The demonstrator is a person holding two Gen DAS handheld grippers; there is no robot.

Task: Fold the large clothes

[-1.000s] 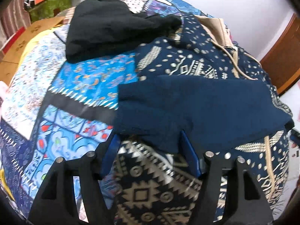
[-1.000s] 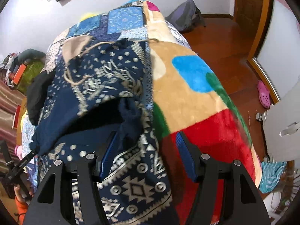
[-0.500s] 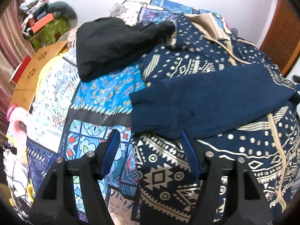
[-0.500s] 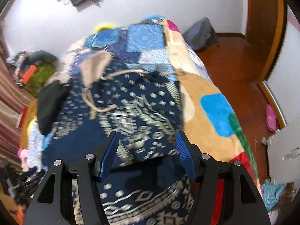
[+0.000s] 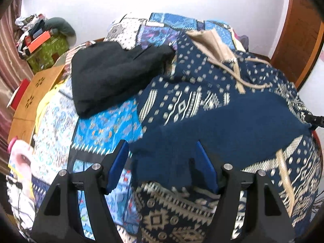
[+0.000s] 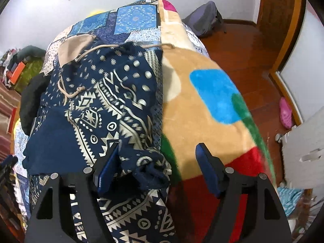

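Note:
A navy hoodie (image 5: 202, 93) with a cream tribal print lies spread on the bed, its beige-lined hood (image 5: 210, 42) toward the wall. One sleeve is folded across the body as a plain navy band (image 5: 232, 125). My left gripper (image 5: 160, 151) hangs open just above that band's near edge, its pads off the cloth. In the right wrist view the hoodie (image 6: 105, 101) has its other sleeve doubled back. That sleeve's cuff (image 6: 151, 176) lies loose between the fingers of my right gripper (image 6: 158, 151). The right jaws are opening, and neither pad presses the cuff.
A folded black garment (image 5: 113, 75) lies on the patchwork quilt (image 5: 105, 129) beside the hoodie. A plush multicoloured blanket (image 6: 202, 111) covers the bed's right side. A wooden table (image 5: 34, 93) and a green box (image 5: 46, 52) stand at left; a backpack (image 6: 206, 18) and a pink slipper (image 6: 285, 113) are on the floor.
The left gripper has risen and drawn back from the folded sleeve, so more of the bed shows. The right gripper's jaws have widened and the cuff now lies loose on the hoodie.

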